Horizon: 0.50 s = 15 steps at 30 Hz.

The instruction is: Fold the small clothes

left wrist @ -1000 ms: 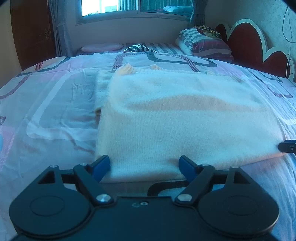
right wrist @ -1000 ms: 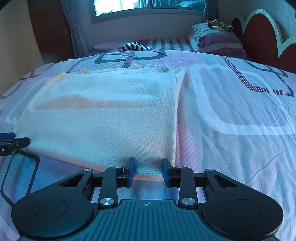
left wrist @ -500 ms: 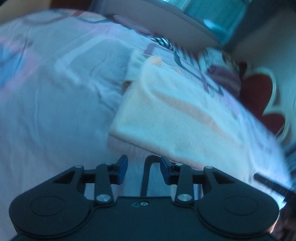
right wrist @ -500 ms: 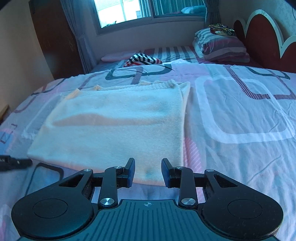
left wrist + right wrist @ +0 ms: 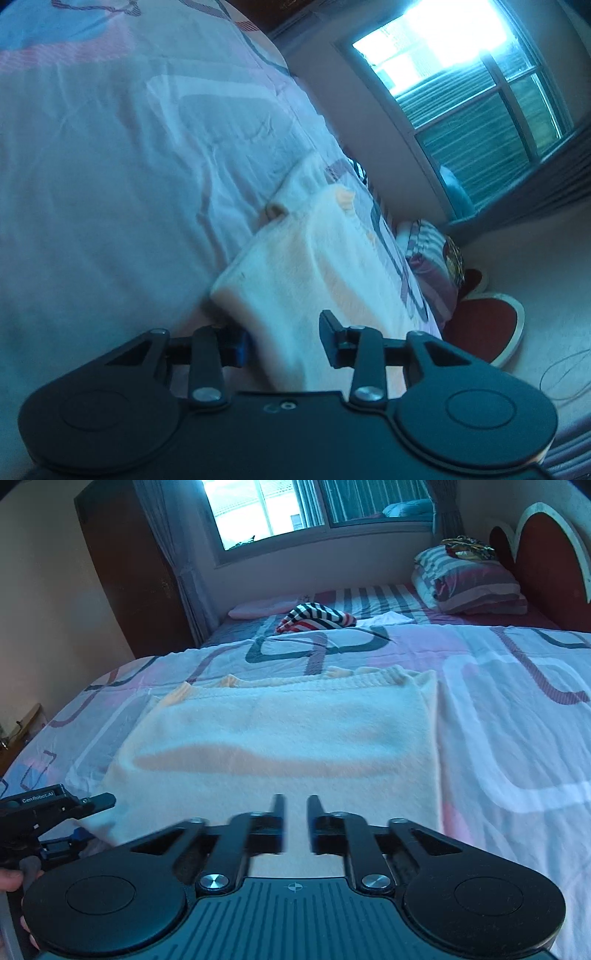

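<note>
A cream knitted garment [image 5: 280, 746] lies folded flat on the bed, its ribbed edge at the far side. In the left wrist view the camera is rolled sideways and the garment's near left corner [image 5: 295, 295] sits between the fingers of my left gripper [image 5: 284, 343], which is open around it. My left gripper also shows at the left edge of the right wrist view [image 5: 55, 812], at that same corner. My right gripper [image 5: 295, 823] hovers over the garment's near edge, its fingers a narrow gap apart and empty.
The bed has a pink and white patterned sheet [image 5: 517, 709]. A striped cloth [image 5: 314, 616] and a pink pillow [image 5: 266, 609] lie at the far side, striped pillows [image 5: 469, 583] by the red headboard [image 5: 546, 546]. A window [image 5: 314, 506] and dark wardrobe [image 5: 129, 572] stand behind.
My left gripper has rolled sideways and moved to the garment's near left corner, which now sits between its fingers. My right gripper has risen slightly, its gap unchanged.
</note>
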### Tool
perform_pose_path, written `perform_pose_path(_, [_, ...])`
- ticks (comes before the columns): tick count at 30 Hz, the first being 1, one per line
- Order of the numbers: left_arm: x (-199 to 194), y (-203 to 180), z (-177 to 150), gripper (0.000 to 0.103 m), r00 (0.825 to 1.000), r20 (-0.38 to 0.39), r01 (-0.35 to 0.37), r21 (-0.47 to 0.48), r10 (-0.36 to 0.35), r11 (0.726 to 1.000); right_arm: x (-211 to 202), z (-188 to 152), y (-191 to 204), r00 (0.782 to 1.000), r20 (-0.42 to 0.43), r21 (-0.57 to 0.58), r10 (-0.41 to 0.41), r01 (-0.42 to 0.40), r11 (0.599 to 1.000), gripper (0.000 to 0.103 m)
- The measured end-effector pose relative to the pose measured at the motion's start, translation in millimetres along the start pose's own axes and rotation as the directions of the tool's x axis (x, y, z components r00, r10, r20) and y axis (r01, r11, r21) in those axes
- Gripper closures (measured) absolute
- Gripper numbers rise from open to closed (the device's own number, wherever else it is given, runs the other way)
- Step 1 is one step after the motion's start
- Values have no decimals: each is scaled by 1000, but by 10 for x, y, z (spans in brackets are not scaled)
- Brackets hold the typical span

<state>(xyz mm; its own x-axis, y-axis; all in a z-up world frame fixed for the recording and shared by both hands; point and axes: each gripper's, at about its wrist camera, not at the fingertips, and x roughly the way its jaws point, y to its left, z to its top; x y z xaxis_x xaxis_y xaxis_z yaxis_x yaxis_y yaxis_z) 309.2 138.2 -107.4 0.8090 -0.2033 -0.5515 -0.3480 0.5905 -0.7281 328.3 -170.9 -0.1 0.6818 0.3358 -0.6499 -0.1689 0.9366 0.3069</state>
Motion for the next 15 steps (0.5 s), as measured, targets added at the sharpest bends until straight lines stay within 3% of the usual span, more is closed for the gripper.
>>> perform_pose_path(3, [167, -35, 99, 81, 1000, 4, -18, -23, 18, 1000, 229, 115, 36, 1000, 1, -8, 23, -23, 1000, 98])
perform_pose_path(4, [225, -39, 127, 95, 1000, -3, -28, -27, 27, 999, 324, 155, 52, 1000, -2, -10, 30, -30, 1000, 98])
perform_pose_path(7, [258, -35, 164, 98, 1000, 2, -25, -26, 25, 999, 551, 259, 99, 999, -6, -9, 49, -49, 999, 98])
perform_pose_path(11, [-39, -182, 63, 98, 995, 96, -4, 117, -7, 993, 724, 340, 186, 997, -6, -20, 72, -72, 997, 98])
perform_pose_path(15, [73, -93, 48, 94, 999, 45, -27, 84, 24, 996, 952, 306, 243, 996, -58, -62, 65, -68, 996, 98])
